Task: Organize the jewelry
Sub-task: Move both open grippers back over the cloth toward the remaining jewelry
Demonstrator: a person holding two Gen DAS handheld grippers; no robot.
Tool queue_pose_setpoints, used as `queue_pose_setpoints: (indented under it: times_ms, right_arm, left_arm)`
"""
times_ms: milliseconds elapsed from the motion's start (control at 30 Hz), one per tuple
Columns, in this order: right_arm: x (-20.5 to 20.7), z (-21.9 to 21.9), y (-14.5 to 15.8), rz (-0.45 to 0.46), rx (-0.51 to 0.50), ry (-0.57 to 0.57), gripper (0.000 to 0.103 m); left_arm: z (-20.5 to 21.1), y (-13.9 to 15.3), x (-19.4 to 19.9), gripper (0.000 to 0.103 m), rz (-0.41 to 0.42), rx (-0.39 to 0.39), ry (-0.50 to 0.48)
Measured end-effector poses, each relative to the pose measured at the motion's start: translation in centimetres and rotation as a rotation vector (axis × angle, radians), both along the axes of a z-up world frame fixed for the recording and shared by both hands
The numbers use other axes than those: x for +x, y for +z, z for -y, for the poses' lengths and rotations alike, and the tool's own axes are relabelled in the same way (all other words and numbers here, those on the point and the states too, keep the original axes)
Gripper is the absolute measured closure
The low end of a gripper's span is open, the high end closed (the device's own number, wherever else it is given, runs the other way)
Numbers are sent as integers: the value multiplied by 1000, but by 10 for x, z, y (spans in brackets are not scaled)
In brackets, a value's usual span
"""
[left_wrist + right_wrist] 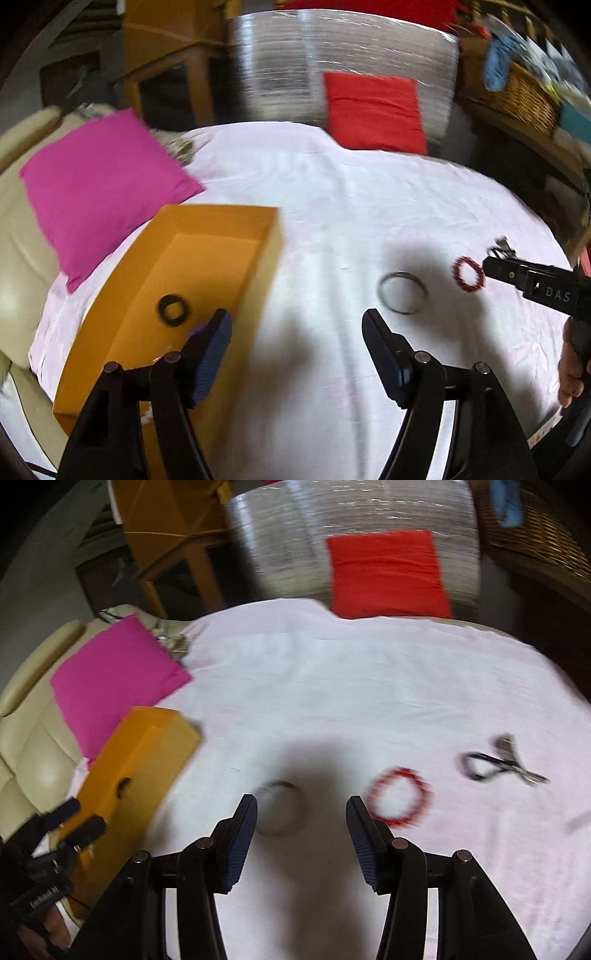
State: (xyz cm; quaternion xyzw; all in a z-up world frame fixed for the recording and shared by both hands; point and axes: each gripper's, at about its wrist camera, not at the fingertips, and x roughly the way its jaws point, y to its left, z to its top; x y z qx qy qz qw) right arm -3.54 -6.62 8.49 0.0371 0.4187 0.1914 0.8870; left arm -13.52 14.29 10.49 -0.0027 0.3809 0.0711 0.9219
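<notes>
An open orange box (207,258) lies at the left on the white cloth (332,206), with a black ring-shaped bracelet (172,309) inside. A silver bangle (402,292) and a red beaded bracelet (469,275) lie on the cloth to the right. My left gripper (297,321) is open and empty, its left finger over the box edge. My right gripper (301,806) is open and empty, just before the silver bangle (282,812), with the red bracelet (400,801) to its right. The box (136,768) is at the left. The right gripper (496,269) also shows in the left view.
A black hair clip and a small metal clip (504,764) lie at the right of the cloth. A pink cushion (103,188) and a red cushion (373,110) lie at the back. A wicker basket (517,92) stands at the far right.
</notes>
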Motion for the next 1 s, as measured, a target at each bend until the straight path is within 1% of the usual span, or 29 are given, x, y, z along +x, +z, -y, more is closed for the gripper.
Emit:
queue_pose_setpoints:
  times_ms: [100,267,433,533,600,733,900,1000]
  right_arm:
    - [-1,33,0,-18,21,-54,49]
    - [-1,87,0,-37,43,-122,49]
    - [-3,142,5,-32,46,-205,49]
    - [-5,174,6,-26,31,-271,49]
    - [-8,198,4,-40,39,-317,49]
    - [-13,229,5,-40,43,-389,49]
    - [-21,250,10,-33,70,-414,49]
    - [-24,258,10,-31,75,-424,49]
  left_arm:
    - [32,0,9,29,-22,36,-49]
    - [93,-3,23,29,-51,90,-163]
    - [150,0,35,29,-80,111,-246]
    - [180,8,39,29,-78,111,-276]
    - [201,15,40,29,-75,103,-299]
    - [238,29,35,29,-61,99,-351]
    - [271,45,22,29,-53,95,-392]
    - [285,56,16,29,-43,89,-395]
